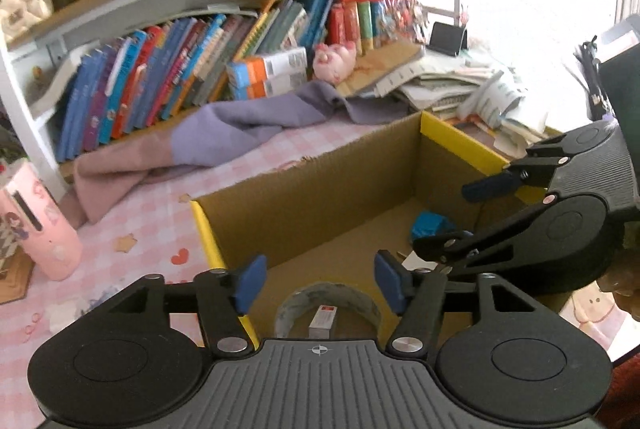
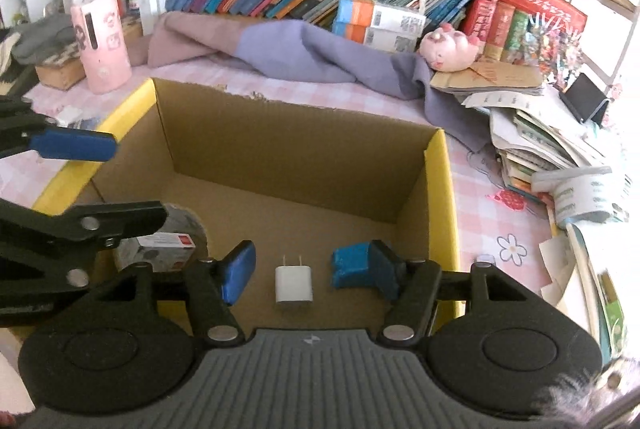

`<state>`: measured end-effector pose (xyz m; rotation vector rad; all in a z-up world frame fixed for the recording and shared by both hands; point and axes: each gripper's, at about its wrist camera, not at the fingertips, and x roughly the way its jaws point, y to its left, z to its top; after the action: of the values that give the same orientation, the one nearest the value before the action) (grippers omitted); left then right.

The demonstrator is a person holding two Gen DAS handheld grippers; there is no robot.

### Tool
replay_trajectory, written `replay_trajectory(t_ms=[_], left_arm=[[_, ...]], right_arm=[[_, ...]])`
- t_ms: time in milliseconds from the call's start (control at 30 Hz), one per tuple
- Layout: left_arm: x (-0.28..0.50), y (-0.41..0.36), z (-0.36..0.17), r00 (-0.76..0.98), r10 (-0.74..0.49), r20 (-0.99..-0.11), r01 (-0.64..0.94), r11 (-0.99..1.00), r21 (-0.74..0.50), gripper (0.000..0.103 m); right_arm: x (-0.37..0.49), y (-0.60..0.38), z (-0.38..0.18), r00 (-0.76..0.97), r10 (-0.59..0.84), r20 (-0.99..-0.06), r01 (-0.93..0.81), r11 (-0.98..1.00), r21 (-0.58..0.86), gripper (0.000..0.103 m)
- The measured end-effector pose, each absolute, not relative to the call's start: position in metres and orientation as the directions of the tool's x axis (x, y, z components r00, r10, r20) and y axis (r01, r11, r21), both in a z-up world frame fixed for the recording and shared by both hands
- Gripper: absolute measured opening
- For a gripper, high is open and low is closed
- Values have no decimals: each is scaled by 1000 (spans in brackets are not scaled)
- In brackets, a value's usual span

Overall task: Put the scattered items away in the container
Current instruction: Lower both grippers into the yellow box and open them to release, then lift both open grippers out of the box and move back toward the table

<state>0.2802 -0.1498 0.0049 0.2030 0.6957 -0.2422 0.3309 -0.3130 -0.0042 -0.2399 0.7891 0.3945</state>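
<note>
Both grippers hang over the cardboard box (image 2: 280, 149) — left gripper (image 1: 316, 283) with jaws apart above a tape roll (image 1: 328, 303), right gripper (image 2: 310, 269) spread and empty. On the box floor: white charger (image 2: 293, 287) at six o'clock, blue item (image 2: 352, 265) toward four.
</note>
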Motion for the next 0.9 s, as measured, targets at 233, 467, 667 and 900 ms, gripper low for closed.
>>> replay_trajectory(t_ms=[233,467,667,900], left_arm=[[248,-145,21,786,-142,-602,251,963,101,71],[216,-138,31,843,-99,-528,166,983,82,84],[197,-130,29,863,-87,-498,133,990,56,85],[172,-120,26,856,-136,-500,194,979,66,87]], right_arm=[[297,-315,11,689,266,-674,-400,915,-48,63],[263,-318,23,750,246,-614,-346,937,-47,64],[237,-322,32,810,217,-544,-275,961,-27,65],[202,-316,39,839,150,-523,-187,982,-19,66]])
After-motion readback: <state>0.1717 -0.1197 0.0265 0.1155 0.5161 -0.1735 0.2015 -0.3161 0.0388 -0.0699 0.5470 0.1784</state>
